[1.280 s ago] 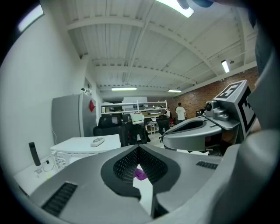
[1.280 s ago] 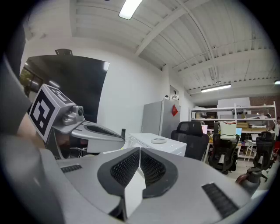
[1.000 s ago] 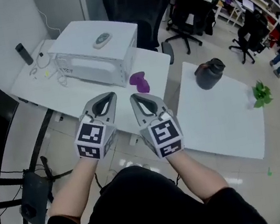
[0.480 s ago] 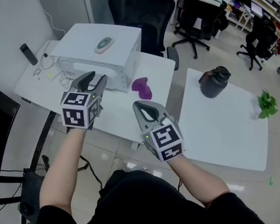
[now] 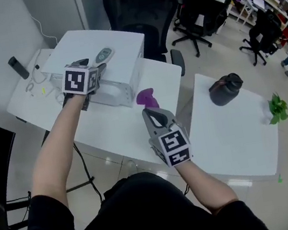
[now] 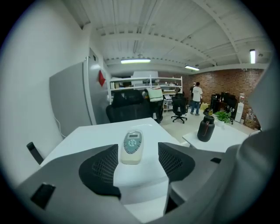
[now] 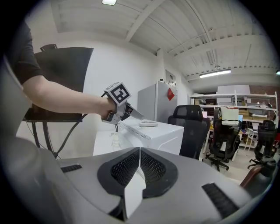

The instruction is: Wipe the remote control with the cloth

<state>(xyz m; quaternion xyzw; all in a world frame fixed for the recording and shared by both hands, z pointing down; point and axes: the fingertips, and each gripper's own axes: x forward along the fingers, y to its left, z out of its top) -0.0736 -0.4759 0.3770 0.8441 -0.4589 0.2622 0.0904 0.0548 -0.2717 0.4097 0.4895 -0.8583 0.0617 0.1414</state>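
Note:
A pale remote control (image 5: pixel 102 54) (image 6: pixel 132 146) lies on top of a white box (image 5: pixel 121 42) at the back of the white desk (image 5: pixel 113 125). My left gripper (image 5: pixel 93 65) (image 6: pixel 137 159) hovers over the box top just short of the remote. Its jaws are opening, and the remote's near end lies between the fingertips without touching the pads. A purple cloth (image 5: pixel 146 98) lies on the desk in front of the box. My right gripper (image 5: pixel 148 111) (image 7: pixel 140 151) hangs near the desk's front edge, just below the cloth, shut and empty.
A black bottle (image 5: pixel 225 89) and a green plant (image 5: pixel 277 107) stand on a second white table (image 5: pixel 235 134) to the right. A black handset (image 5: pixel 16 67) and cables lie at the desk's far left. Black office chairs (image 5: pixel 139 3) stand behind the box.
My left gripper has moved forward and to the left, from beside the right gripper up to the box top by the remote, and its jaws have opened. The right gripper has hardly moved.

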